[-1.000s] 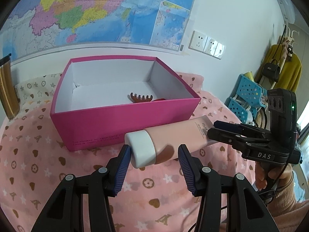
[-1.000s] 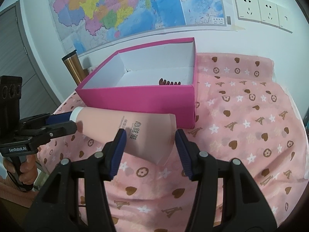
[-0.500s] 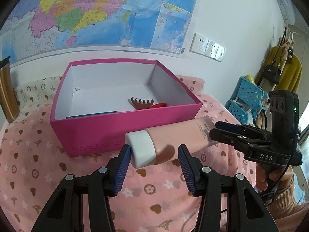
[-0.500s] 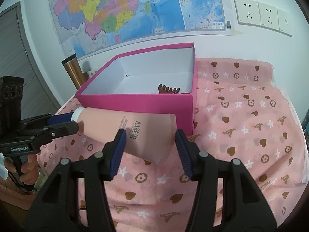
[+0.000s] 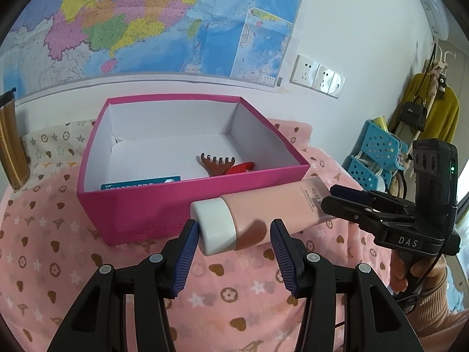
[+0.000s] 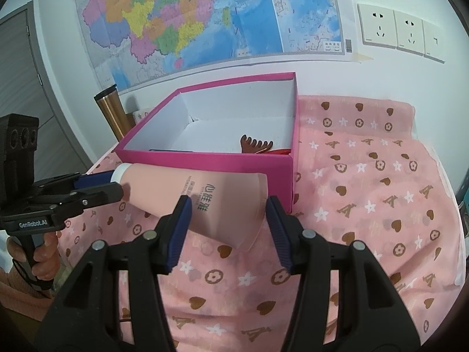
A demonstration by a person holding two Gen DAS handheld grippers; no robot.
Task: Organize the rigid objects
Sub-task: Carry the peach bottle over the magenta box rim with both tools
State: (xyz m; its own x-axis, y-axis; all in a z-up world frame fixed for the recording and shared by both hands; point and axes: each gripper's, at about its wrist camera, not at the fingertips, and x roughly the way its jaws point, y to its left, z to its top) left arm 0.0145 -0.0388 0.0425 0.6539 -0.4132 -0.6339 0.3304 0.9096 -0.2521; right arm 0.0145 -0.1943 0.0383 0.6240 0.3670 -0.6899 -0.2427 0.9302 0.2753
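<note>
A pink tube with a white cap [image 5: 258, 214] hangs in the air in front of the pink box [image 5: 140, 214]. My left gripper [image 5: 231, 246] is shut on its cap end. My right gripper [image 6: 227, 226] is shut on its flat crimped end [image 6: 234, 205]. The tube is level with the box's near wall. The box [image 6: 234, 161] holds a brown comb [image 5: 215, 165], a red item [image 5: 243, 167] and a blue card [image 5: 140, 182].
A pink patterned cloth [image 6: 366, 193] covers the table. A bronze tumbler [image 6: 112, 111] stands left of the box by the wall; it also shows in the left wrist view [image 5: 10, 146]. Blue baskets [image 5: 378, 149] stand off the table's right side.
Both grippers have lifted the tube together, so the box now sits lower in view and more of its inside shows. The grip on the tube is unchanged.
</note>
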